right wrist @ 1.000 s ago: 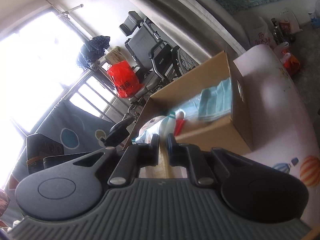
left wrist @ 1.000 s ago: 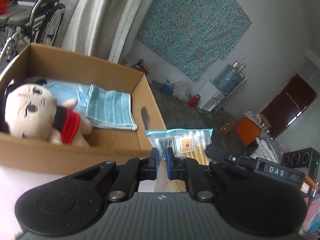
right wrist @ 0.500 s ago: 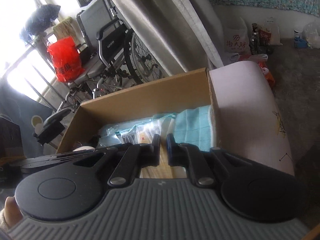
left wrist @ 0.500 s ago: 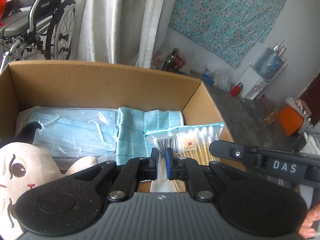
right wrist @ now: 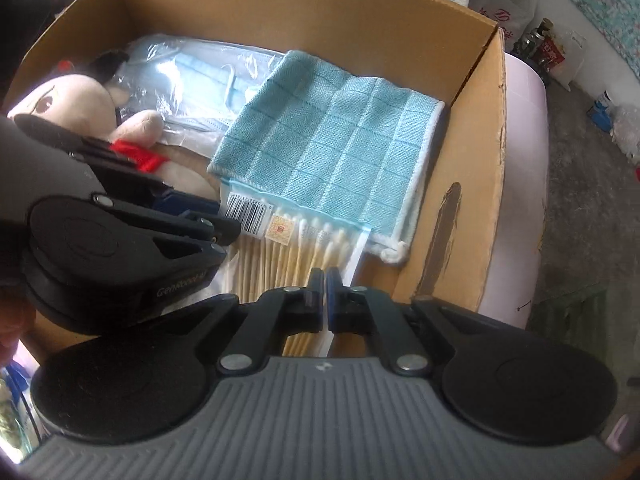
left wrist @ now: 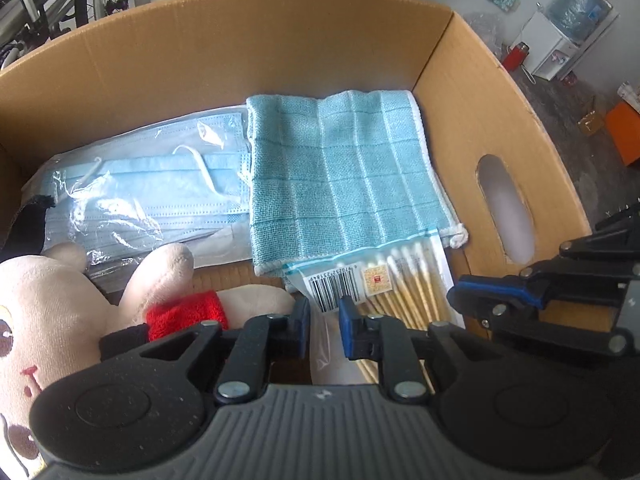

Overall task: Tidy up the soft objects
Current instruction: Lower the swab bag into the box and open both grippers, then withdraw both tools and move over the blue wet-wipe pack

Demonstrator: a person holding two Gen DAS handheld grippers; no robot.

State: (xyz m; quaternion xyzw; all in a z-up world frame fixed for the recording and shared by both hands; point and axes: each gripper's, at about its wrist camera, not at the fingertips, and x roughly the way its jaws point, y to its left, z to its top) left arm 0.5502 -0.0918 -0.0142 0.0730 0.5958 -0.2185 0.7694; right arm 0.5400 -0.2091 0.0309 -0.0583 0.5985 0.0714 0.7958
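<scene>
A clear bag of cotton swabs [left wrist: 380, 276] lies low in the cardboard box [left wrist: 280, 40], its top edge over a folded blue towel [left wrist: 340, 176]. My left gripper [left wrist: 324, 308] points down at the bag's left part; its jaws are opening, with the plastic loose in the gap. In the right wrist view my right gripper [right wrist: 325, 276] is shut on the bag [right wrist: 288, 240] at its right side. A plush doll [left wrist: 60, 292] with a red scarf lies at the left. A pack of blue face masks [left wrist: 148, 192] is behind it.
The box wall on the right has a handle cut-out [left wrist: 504, 216]. The box stands on a pink surface [right wrist: 524, 160]. A wheelchair [left wrist: 60, 0] is behind the box, and a water bottle on a white cabinet [left wrist: 576, 4] is far right.
Both grippers tilted downward and came down into the box with the swab bag. The left jaws have parted from the bag. The right jaws stay closed on it.
</scene>
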